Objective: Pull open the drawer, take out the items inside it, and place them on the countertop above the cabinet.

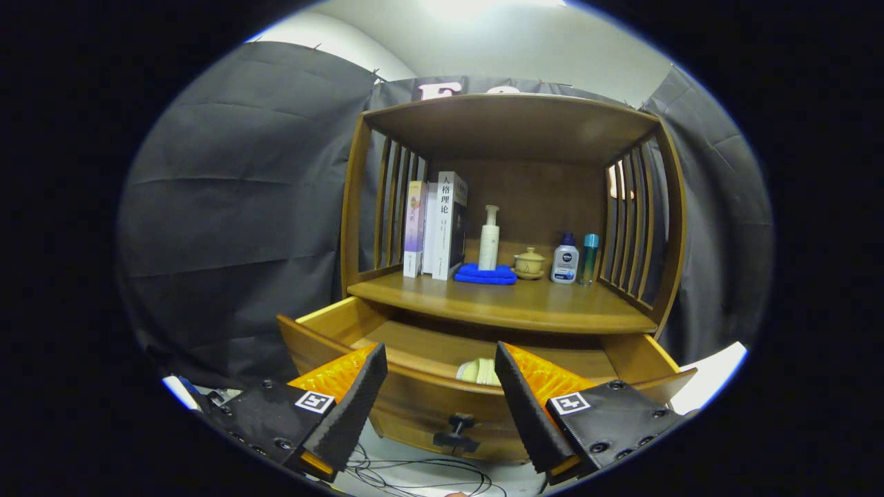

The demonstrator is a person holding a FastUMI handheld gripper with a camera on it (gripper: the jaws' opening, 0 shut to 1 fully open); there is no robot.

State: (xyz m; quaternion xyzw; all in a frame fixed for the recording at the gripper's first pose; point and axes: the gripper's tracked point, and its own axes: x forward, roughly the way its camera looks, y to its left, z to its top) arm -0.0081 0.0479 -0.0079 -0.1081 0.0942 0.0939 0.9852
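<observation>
The gripper is hovering in front of the cabinet with its fingers spread wide and holding nothing, one finger lying over the left part of the drawer front and the other over the right part. The drawer is standing pulled out beneath the countertop, its front curving toward the camera with the dark knob sitting low between the fingers. Inside it, a pale ribbed item is lying just behind the front wall, touching or nearly touching the inner edge of the right finger; most of it is hidden by the drawer front and that finger, so its full outline cannot be told. From the part showing, its long axis appears to be running across the drawer, left to right, roughly parallel to the front wall, with neither end distinguishable as a head. Risks, as judged: the item is sitting close under the front wall, so a descending finger is likely to strike the wall's top edge or pinch the item against it; a grasp along the long axis may be slipping off, so the fingers would need to straddle the short way. On the countertop, the books, blue cloth, pump bottle, small lidded pot and two bottles are crowding the back, leaving the front strip as the safer landing place; a careless lift is liable to knock them.
</observation>
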